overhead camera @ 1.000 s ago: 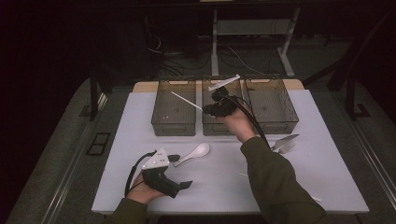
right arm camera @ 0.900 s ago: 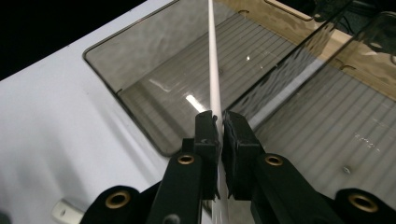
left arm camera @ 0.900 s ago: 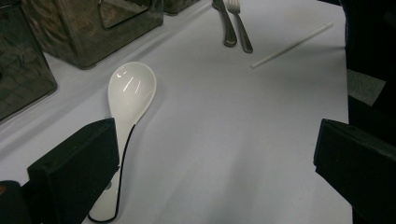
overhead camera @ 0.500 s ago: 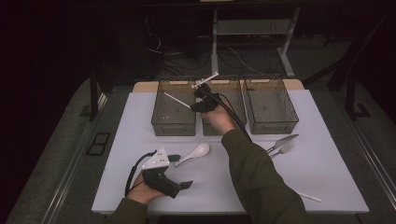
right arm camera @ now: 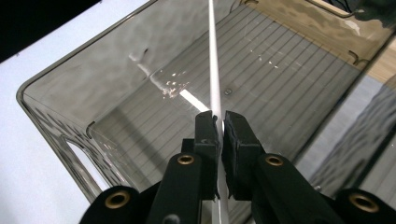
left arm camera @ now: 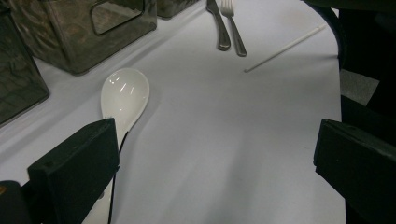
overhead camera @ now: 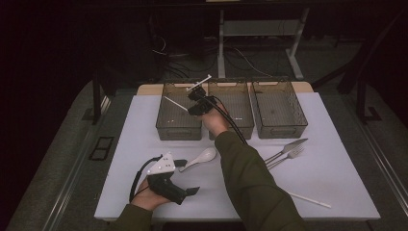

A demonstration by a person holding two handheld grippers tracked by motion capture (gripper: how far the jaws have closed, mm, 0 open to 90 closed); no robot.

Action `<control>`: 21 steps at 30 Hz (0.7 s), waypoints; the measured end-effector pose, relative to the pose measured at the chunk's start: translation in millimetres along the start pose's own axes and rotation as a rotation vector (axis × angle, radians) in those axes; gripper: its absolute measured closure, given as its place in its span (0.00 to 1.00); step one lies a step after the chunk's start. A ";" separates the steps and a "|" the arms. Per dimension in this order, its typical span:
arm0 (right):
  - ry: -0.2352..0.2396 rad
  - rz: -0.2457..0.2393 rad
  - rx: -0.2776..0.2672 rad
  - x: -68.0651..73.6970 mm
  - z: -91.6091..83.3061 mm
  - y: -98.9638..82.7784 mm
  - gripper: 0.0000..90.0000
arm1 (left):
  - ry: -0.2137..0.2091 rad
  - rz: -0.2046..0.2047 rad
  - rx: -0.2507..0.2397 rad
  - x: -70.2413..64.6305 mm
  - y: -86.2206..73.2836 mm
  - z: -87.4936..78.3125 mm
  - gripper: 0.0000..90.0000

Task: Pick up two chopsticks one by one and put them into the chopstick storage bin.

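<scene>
My right gripper [overhead camera: 195, 102] [right arm camera: 219, 122] is shut on a thin white stick [right arm camera: 213, 60], holding it over the left smoky plastic bin [overhead camera: 178, 111] [right arm camera: 116, 74]; the stick [overhead camera: 174, 104] slants out above the bin's floor. My left gripper [overhead camera: 185, 177] rests on the white mat near the front edge, its jaws wide open with nothing between them. A white ceramic spoon [overhead camera: 199, 158] [left arm camera: 123, 95] lies just beyond its left jaw.
Two more smoky bins, middle [overhead camera: 238, 101] and right [overhead camera: 280, 108], stand in a row at the back. A knife [overhead camera: 286, 148] and fork [overhead camera: 287, 155] lie on the mat at the right, and another white stick [overhead camera: 310, 199] [left arm camera: 285, 48] near the front right.
My right gripper has carried the white stick leftward and a little down, from over the middle bin to over the left bin. The left gripper has stayed put.
</scene>
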State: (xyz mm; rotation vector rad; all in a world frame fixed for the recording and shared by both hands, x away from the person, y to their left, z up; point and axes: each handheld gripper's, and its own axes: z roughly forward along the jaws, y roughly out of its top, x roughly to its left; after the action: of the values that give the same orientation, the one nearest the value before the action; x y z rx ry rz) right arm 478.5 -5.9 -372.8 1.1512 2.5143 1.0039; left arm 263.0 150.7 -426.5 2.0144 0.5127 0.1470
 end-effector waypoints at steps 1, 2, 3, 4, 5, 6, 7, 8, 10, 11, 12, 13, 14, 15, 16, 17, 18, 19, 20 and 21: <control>0.002 -0.010 0.000 0.6 0.4 0.3 0.93 | 0.000 0.000 0.000 0.0 0.0 0.0 0.00; -0.003 -0.008 -0.007 1.5 0.0 0.7 0.92 | -0.001 0.001 0.000 0.0 0.0 -0.1 0.00; -0.001 -0.006 -0.014 1.4 -0.9 1.1 0.89 | -0.001 0.001 0.001 0.1 0.0 -0.1 0.00; 0.005 -0.005 -0.016 1.2 -2.1 1.5 0.88 | -0.002 0.003 0.003 0.2 0.0 0.0 0.00; 0.008 -0.017 -0.020 0.4 -3.4 1.7 0.86 | -0.002 0.003 0.003 0.2 0.0 0.1 0.00; 0.013 -0.021 -0.021 -0.4 -4.9 1.8 0.85 | -0.002 0.003 0.003 0.2 0.0 0.2 0.00; 0.016 -0.021 -0.023 -0.7 -6.8 1.9 0.83 | -0.001 0.001 0.002 0.1 0.0 0.3 0.00; 0.018 -0.019 -0.028 -1.3 -8.9 2.2 0.81 | -0.001 0.002 0.003 0.0 0.0 0.2 0.00; 0.042 -0.025 -0.036 -2.8 -14.2 2.4 0.76 | 0.000 0.007 0.006 0.4 0.1 0.2 0.00; 0.054 -0.026 -0.040 -3.3 -17.0 2.5 0.72 | 0.000 0.010 0.007 0.6 0.1 0.3 0.00; 0.064 -0.026 -0.043 -3.3 -20.2 2.5 0.69 | 0.001 0.009 0.009 0.4 0.0 0.3 0.00; 0.065 -0.028 -0.050 -3.5 -23.5 2.5 0.67 | 0.001 0.009 0.010 0.2 0.0 0.3 0.00; 0.069 -0.033 -0.057 -3.7 -27.2 2.3 0.65 | 0.002 0.006 0.010 -0.1 -0.1 0.1 0.00; 0.078 -0.035 -0.066 -3.8 -31.0 2.1 0.62 | 0.003 0.002 0.007 -0.5 -0.2 -0.2 0.00; 0.092 -0.034 -0.075 -3.8 -34.6 1.7 0.60 | 0.003 0.012 0.007 0.0 -0.1 -0.6 0.00; 0.104 -0.037 -0.078 -3.4 -38.3 1.1 0.57 | 0.003 0.011 0.006 0.1 0.0 -0.8 0.00; 0.109 -0.044 -0.080 -2.8 -41.9 0.0 0.55 | 0.002 0.008 0.006 0.1 -0.2 -0.8 0.00; 0.117 -0.050 -0.081 -2.0 -45.6 -1.5 0.53 | 0.003 0.007 0.009 0.3 -0.3 -0.6 0.00; 0.130 -0.063 -0.087 -1.4 -49.4 -3.5 0.51 | 0.002 0.006 0.012 0.3 -0.4 -0.4 0.00; 0.133 -0.072 -0.092 -0.6 -53.9 -5.7 0.50 | 0.002 0.002 0.011 0.0 -0.5 0.0 0.00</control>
State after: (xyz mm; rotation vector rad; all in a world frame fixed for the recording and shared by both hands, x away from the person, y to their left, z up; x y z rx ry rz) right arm 452.1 -35.9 -336.3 0.9916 2.5594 1.1992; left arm 262.9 150.9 -427.0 2.0258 0.5138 0.1475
